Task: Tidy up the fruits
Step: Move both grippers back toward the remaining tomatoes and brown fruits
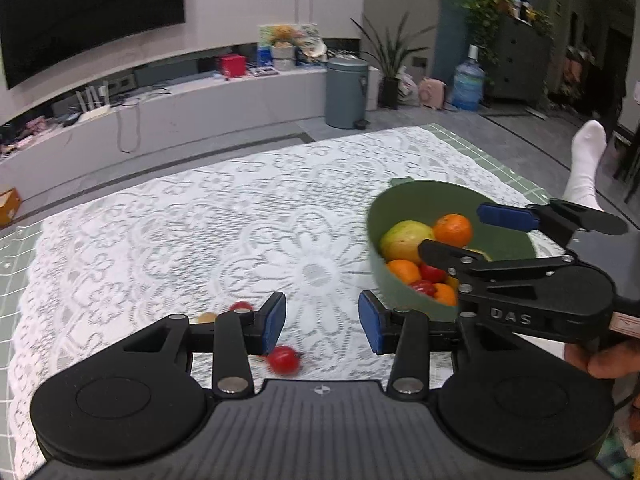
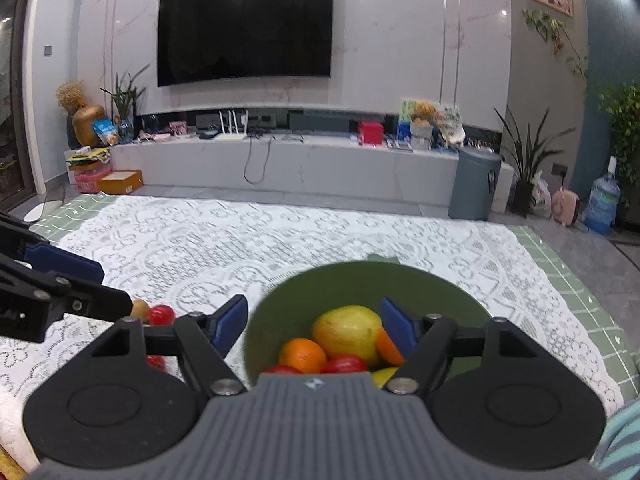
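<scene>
The left wrist view alone showed a white-socked foot [image 1: 586, 160] beyond the far right edge of the lace tablecloth [image 1: 180, 232] and fingers [image 1: 600, 360] gripping the right tool's handle; the right wrist view alone showed the wall television [image 2: 245, 30] head-on and a striped sleeve [image 2: 620, 440] at its lower right corner. The green bowl [image 1: 400, 204] sat on the right side of the cloth and held, as far as could be counted, one yellow-green apple [image 1: 405, 238], three oranges [image 1: 453, 230] and two or three red tomatoes [image 1: 430, 273], partly hidden by the tool. Outside the bowl, on the near left of the cloth, lay two red tomatoes [image 1: 283, 359], one blurred, and a small pale fruit [image 1: 207, 317]. The left gripper [image 1: 322, 326] pointed down at the cloth with its jaws released and nothing between the blue pads; one tomato lay just below its left pad. The right gripper [image 2: 312, 330] reached over the bowl's near rim, tilted downward, its jaws spread wide and clasping nothing, the apple lying between and beyond its pads.
</scene>
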A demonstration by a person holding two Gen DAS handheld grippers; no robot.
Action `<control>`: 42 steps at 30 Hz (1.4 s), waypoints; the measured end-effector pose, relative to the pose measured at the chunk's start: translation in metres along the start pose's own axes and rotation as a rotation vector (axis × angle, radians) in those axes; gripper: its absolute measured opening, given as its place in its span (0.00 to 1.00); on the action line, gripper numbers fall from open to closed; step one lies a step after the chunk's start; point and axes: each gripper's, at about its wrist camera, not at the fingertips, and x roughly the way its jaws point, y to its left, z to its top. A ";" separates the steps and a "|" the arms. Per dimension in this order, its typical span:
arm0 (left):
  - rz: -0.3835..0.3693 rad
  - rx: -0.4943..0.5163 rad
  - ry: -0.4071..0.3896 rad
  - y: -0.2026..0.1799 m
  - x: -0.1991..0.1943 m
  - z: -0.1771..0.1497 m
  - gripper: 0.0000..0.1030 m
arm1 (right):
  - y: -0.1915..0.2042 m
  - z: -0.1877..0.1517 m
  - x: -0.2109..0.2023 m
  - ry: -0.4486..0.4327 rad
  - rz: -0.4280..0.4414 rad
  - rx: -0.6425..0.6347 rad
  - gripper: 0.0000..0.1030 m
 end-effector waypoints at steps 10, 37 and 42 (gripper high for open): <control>0.049 -0.043 -0.048 0.030 -0.014 -0.030 0.49 | 0.048 -0.010 -0.007 -0.046 0.066 -0.097 0.74; 0.000 -0.160 0.011 0.083 0.027 -0.069 0.49 | 0.112 -0.043 0.035 0.130 0.149 -0.229 0.69; -0.037 -0.178 0.017 0.086 0.037 -0.070 0.49 | 0.116 -0.046 0.046 0.158 0.153 -0.232 0.63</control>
